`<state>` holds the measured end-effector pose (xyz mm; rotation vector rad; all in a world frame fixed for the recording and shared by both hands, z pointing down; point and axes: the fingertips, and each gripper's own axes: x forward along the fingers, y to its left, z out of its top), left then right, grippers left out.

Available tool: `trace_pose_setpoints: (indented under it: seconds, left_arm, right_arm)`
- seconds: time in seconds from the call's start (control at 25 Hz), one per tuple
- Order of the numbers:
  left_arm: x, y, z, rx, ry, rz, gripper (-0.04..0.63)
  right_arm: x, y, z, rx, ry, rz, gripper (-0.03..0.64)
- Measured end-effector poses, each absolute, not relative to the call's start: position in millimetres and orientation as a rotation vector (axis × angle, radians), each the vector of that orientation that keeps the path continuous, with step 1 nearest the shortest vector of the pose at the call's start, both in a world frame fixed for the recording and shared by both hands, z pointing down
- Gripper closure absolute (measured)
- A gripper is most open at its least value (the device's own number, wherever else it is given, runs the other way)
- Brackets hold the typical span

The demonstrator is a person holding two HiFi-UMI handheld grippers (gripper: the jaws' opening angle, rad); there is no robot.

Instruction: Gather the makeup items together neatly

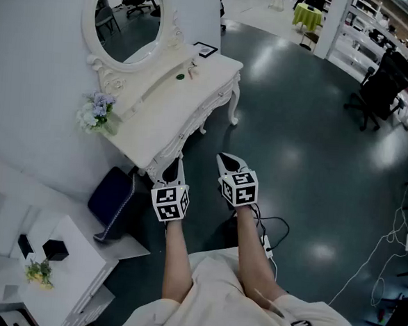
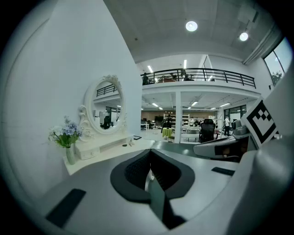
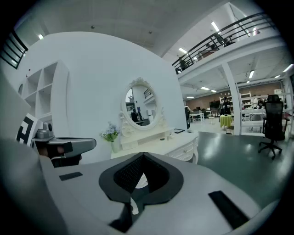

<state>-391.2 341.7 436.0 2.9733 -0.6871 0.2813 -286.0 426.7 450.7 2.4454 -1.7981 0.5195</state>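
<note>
Makeup items [image 1: 187,73] are sitting as a few small pieces slightly apart at the far end of the dressing table [image 1: 162,110], just below the oval mirror [image 1: 130,18], and nothing is looking gathered yet. Left gripper [image 1: 171,169] and right gripper [image 1: 229,163] are hovering short of the table, jaws pressed together and carrying nothing. I'm judging the whole job is lying ahead.

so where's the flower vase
Head view, upper left: the flower vase stands at the near end of the white dressing table, beside the oval mirror.
</note>
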Motion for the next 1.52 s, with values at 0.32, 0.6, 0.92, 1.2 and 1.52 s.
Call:
trace_pose_setpoints:
  seconds: [0.32, 0.6, 0.92, 1.2, 1.52]
  left_arm:
    - [-335, 313, 439, 2.989, -0.644, 0.302, 0.58]
    - [-282, 274, 428, 3.015, -0.666, 0.322, 0.58]
    - [-228, 232, 412, 3.038, -0.742, 0.31, 0.58]
    - [-194, 200, 405, 3.019, -0.805, 0.311, 0.58]
    - [-150, 196, 412, 2.99, -0.82, 0.31, 0.58]
  right_arm:
    - [-238, 392, 450, 2.463, -1.807, 0.525, 0.578]
    - [-176, 354, 449, 2.494, -1.836, 0.553, 0.578]
    - [-120, 307, 432, 2.516, -1.962, 0.506, 0.577]
    - [-89, 271, 432, 2.415, -2.017, 0.552, 0.577]
    - [-65, 253, 435, 2.339, -2.079, 0.562, 0.577]
